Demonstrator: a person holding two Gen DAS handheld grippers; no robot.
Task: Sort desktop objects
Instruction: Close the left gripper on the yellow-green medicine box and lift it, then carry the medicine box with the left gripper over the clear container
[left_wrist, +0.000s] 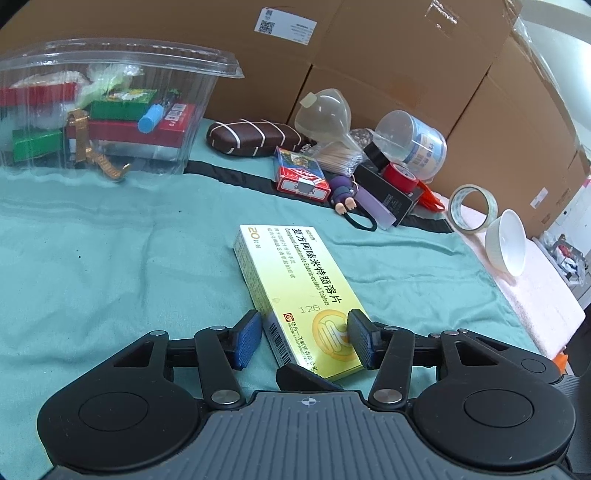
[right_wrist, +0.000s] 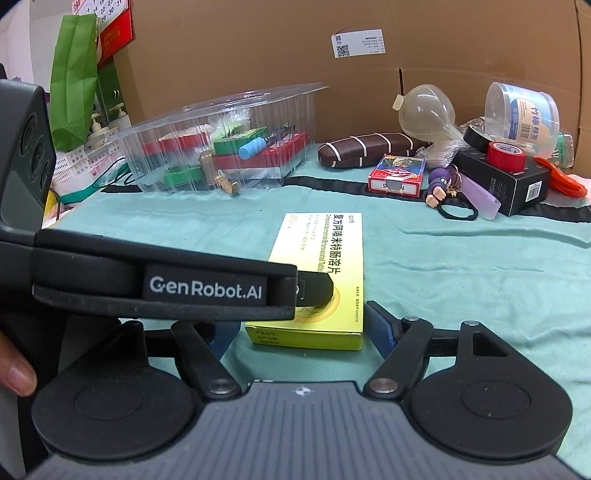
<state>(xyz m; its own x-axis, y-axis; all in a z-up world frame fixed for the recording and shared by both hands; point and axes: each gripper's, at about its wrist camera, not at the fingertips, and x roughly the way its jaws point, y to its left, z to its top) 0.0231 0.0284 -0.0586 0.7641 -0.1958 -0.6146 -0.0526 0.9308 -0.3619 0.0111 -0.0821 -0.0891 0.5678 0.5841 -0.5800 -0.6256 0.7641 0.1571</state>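
Note:
A yellow medicine box (left_wrist: 299, 295) lies flat on the teal cloth (left_wrist: 110, 258). My left gripper (left_wrist: 303, 338) is open with its near end between the blue pads; the right pad rests over the box top. In the right wrist view the box (right_wrist: 325, 258) lies in front of my right gripper (right_wrist: 301, 332), which is open around its near end. The left gripper's black body (right_wrist: 166, 288) crosses that view and reaches over the box. A clear plastic container (left_wrist: 103, 107) with red and green boxes stands at the back left; it also shows in the right wrist view (right_wrist: 221, 147).
At the back right lie a brown glasses case (left_wrist: 255, 138), a card pack (left_wrist: 301, 175), a purple figure keychain (left_wrist: 345, 192), a black box (left_wrist: 388, 188), red tape (left_wrist: 400, 176), a clear funnel (left_wrist: 327, 112), a clear tape roll (left_wrist: 474, 208) and a white bowl (left_wrist: 508, 243). Cardboard boxes (left_wrist: 369, 55) line the back.

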